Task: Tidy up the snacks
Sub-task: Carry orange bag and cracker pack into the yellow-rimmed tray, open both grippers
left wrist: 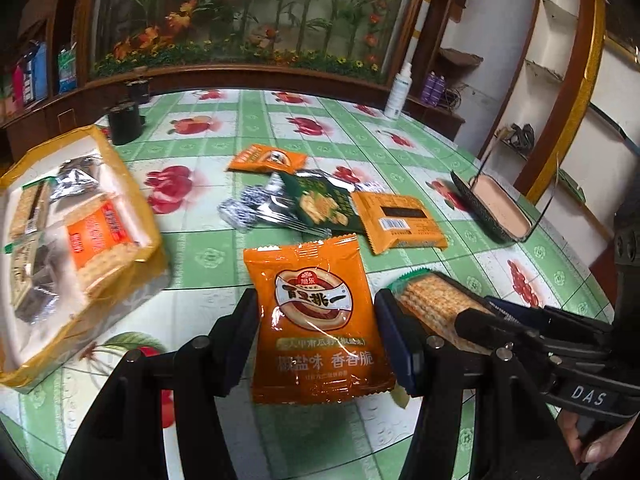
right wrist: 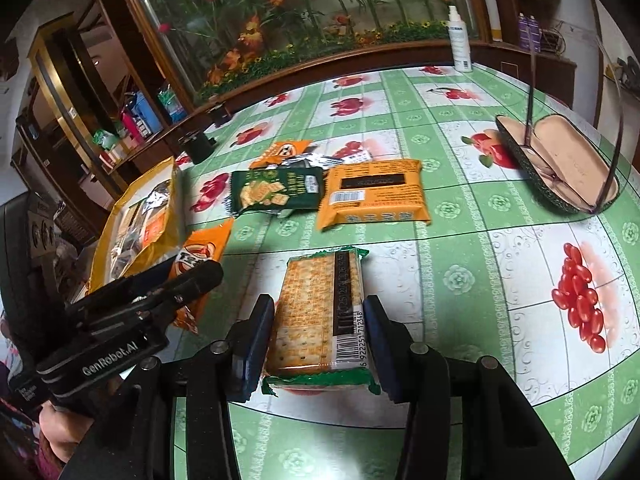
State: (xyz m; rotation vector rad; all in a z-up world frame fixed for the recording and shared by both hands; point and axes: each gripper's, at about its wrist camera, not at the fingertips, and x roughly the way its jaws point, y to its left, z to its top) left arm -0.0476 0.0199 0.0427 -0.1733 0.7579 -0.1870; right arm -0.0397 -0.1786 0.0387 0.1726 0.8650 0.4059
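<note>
In the left wrist view my left gripper (left wrist: 316, 320) is shut on an orange seed packet (left wrist: 316, 312), which hangs upright between the pads above the tablecloth. My right gripper (right wrist: 320, 332) is shut on a clear cracker pack with green ends (right wrist: 320, 312). Both grippers sit side by side: the right gripper (left wrist: 468, 316) shows with its cracker pack (left wrist: 432, 304) at the left view's right edge. An open yellow bag (left wrist: 132, 184) with several snacks inside lies at the left. More packets lie mid-table: a green one (left wrist: 320, 200), an orange one (left wrist: 400, 220), a far orange one (left wrist: 268, 158) and silver ones (left wrist: 248, 208).
An open glasses case (right wrist: 560, 164) with spectacles sits at the table's right. A white spray bottle (right wrist: 460, 40) stands at the far edge, with two black jars (left wrist: 124, 120) at the far left. A wooden cabinet with floral glass (left wrist: 240, 20) backs the table.
</note>
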